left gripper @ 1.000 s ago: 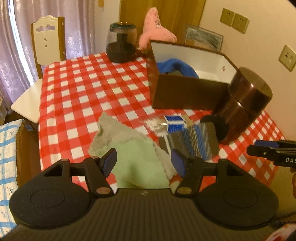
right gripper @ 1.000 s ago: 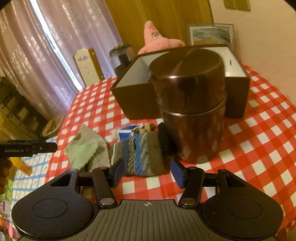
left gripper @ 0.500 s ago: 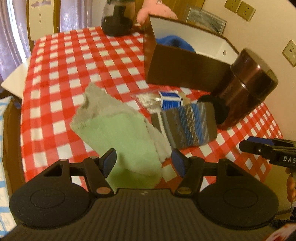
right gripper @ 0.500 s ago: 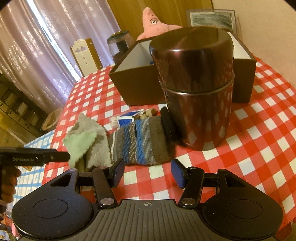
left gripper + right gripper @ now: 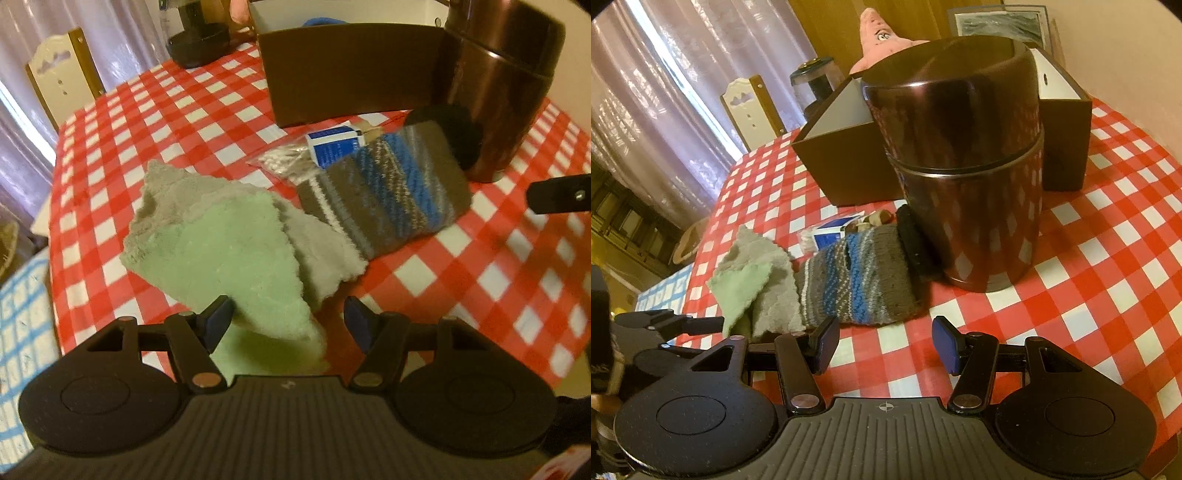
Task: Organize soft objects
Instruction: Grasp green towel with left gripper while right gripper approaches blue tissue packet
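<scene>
The left gripper point(image 5: 288, 317) has its jaws wide and opening, with the near corner of the green and grey cloth point(image 5: 229, 251) lying between the blue pads point(image 5: 218, 321); the pads do not press on it. The cloth lies folded on the red and white checked tablecloth point(image 5: 155, 122). Just beside it, overlapping its grey edge, lies the striped knitted sock point(image 5: 391, 192) in grey, blue and white, with a black sock cuff point(image 5: 454, 129) at its far end against the brown metal canister point(image 5: 502, 74). Behind the sock sit a small blue and white carton point(image 5: 332, 144), whose print is too small to read, and a clear bag of cotton swabs point(image 5: 284, 162).

The right gripper point(image 5: 882, 347) hangs over bare tablecloth with its jaws about half apart and nothing between them, just short of the striped sock. At the left edge of the right wrist view, the other gripper's body bears white letters that read as "DAS", cut off by the edge.

Beyond the canister stands the open brown box point(image 5: 842, 162) with white inner walls; something blue point(image 5: 321, 22) shows over its rim. A pink star plush point(image 5: 879, 37) sits behind the box, near a dark glass jar point(image 5: 816, 81) and a white chair back point(image 5: 750, 107).
</scene>
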### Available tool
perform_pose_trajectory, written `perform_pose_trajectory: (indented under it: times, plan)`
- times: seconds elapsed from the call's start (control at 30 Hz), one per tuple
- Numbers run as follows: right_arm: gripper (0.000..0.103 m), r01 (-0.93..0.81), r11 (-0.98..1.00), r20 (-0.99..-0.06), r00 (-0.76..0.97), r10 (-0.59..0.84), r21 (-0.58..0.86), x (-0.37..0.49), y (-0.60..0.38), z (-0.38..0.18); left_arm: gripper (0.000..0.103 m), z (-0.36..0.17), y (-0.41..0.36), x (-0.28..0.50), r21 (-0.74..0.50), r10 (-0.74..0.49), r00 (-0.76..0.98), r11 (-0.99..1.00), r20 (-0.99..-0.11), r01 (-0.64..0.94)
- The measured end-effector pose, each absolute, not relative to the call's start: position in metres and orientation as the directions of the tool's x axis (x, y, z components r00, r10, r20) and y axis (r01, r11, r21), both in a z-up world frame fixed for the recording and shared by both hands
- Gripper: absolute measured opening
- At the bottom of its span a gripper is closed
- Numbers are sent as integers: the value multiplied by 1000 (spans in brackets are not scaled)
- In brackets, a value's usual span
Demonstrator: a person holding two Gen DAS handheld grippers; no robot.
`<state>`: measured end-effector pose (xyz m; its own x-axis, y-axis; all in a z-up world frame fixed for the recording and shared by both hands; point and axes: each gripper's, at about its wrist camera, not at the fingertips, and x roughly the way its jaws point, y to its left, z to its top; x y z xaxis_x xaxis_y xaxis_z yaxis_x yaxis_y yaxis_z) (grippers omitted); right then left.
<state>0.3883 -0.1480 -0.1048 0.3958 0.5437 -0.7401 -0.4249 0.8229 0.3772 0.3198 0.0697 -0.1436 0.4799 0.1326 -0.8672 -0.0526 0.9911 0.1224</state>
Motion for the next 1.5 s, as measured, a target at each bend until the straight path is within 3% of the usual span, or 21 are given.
perform_pose_trajectory:
  times: [0.1,0.17,0.23,0.33,0.53,0.9,1.33,1.5]
  plan:
    - [56,-416,825,-743,392,542,382,389,-149,-106,59,-149,69,323,161,168,495,985,-852,-57]
    - [56,-413,826,-745,390,541,384,389,-150,-107,44,-151,70,324,171,174,506,984,-845,-54]
    - [56,-411,826,-746,389,541,385,389,-150,-107,20,-150,72,324,175,179,518,983,-836,-57]
    - [56,-410,827,-744,392,541,385,390,-151,-107,13,-142,82,320,141,159,539,987,-827,-76]
    - [56,-430,818,-736,394,551,382,391,-148,-106,12,-102,118,304,51,135,614,987,-778,-152]
    - [56,-567,756,-691,403,601,327,391,-106,-96,11,-30,181,274,-14,239,725,946,-646,-325]
    - [56,-608,763,-677,469,568,219,416,-28,-105,11,-43,196,307,-2,277,735,935,-619,-354]
    - [56,-567,799,-705,484,518,198,433,-11,-117,11,-73,203,333,-24,222,699,946,-680,-324]
